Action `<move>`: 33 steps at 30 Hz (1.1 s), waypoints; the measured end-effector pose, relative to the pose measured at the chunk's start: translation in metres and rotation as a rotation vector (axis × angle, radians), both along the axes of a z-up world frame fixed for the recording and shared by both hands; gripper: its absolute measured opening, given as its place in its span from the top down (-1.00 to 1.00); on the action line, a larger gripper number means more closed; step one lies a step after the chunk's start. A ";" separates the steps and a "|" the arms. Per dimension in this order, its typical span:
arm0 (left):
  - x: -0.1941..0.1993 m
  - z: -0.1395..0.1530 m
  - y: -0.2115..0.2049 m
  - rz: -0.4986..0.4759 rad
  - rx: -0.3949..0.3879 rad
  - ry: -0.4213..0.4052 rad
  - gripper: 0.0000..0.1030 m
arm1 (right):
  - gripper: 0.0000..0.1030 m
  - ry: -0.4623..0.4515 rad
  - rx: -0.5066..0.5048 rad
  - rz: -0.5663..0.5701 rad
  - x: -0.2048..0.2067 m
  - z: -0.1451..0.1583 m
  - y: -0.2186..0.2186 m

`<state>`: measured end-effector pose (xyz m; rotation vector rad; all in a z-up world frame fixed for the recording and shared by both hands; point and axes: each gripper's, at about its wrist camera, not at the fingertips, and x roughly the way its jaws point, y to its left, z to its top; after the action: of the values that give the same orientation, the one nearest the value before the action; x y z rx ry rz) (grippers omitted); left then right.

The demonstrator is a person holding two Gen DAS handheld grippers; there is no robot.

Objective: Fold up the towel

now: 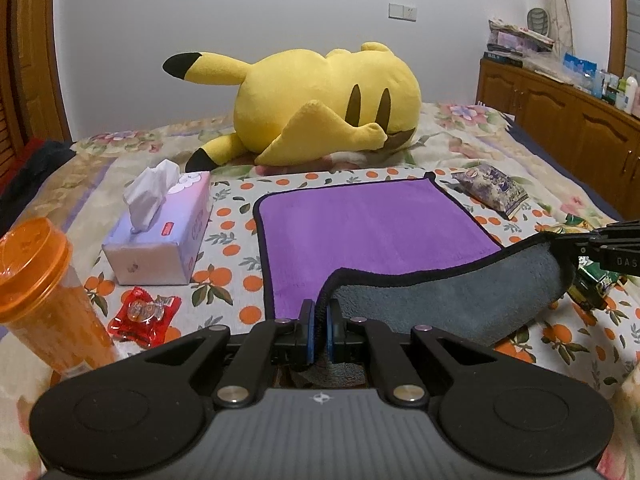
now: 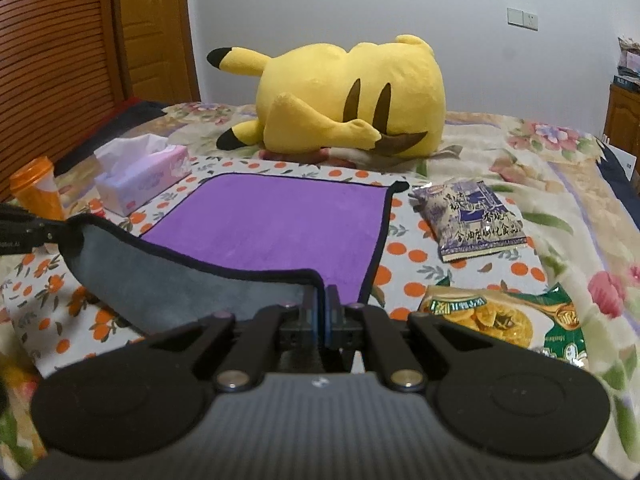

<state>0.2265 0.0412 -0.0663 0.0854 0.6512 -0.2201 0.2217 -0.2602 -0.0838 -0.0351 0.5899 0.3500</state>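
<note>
A bed (image 1: pixel 472 136) with a floral cover fills the room's middle, backed by a plain white wall (image 1: pixel 280 8) and flanked by a wooden cabinet (image 1: pixel 560 120) on the right and a slatted wooden door (image 2: pixel 52 60) on the left. A big yellow plush (image 1: pixel 320 96) lies on its side at the far end. Nearer, an orange-dotted cloth (image 2: pixel 404 256) is spread on the bed, and the towel (image 1: pixel 360 232) lies on it, purple face up, black piping round the edge. Its near edge is lifted and turned over (showing a grey underside), held at both near corners. The left gripper (image 1: pixel 319 330) has its jaws pinching the near left corner; the right gripper (image 2: pixel 323 320) has its jaws pinching the near right corner. A tissue box (image 1: pixel 160 240) sits left of the towel, an orange-lidded tumbler (image 1: pixel 36 288) near left, a red candy wrapper (image 1: pixel 144 314) beside it. Right of the towel lie a purple snack bag (image 2: pixel 468 220) printed with Chinese characters and a green snack bag (image 2: pixel 500 320).
</note>
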 end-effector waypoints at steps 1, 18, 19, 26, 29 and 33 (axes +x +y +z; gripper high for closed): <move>0.000 0.002 0.000 -0.001 -0.004 -0.003 0.88 | 0.93 -0.006 0.001 0.001 0.000 0.000 0.000; 0.012 0.019 0.002 0.006 -0.028 -0.067 0.88 | 0.93 -0.081 0.001 -0.003 0.008 0.009 0.000; 0.013 0.018 0.002 0.005 -0.025 -0.066 0.88 | 0.93 -0.082 -0.003 -0.003 0.009 0.009 0.000; 0.022 0.015 0.000 0.001 -0.013 -0.069 0.88 | 0.93 -0.095 -0.023 0.002 0.015 0.007 0.000; 0.026 0.013 0.000 -0.001 -0.005 -0.069 0.88 | 0.93 -0.098 -0.038 0.004 0.018 0.005 0.002; 0.031 0.011 -0.001 -0.004 -0.009 -0.063 0.88 | 0.93 -0.098 -0.051 0.006 0.024 0.003 0.002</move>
<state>0.2572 0.0406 -0.0551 0.0842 0.5872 -0.2232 0.2452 -0.2579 -0.0811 -0.1024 0.5020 0.3375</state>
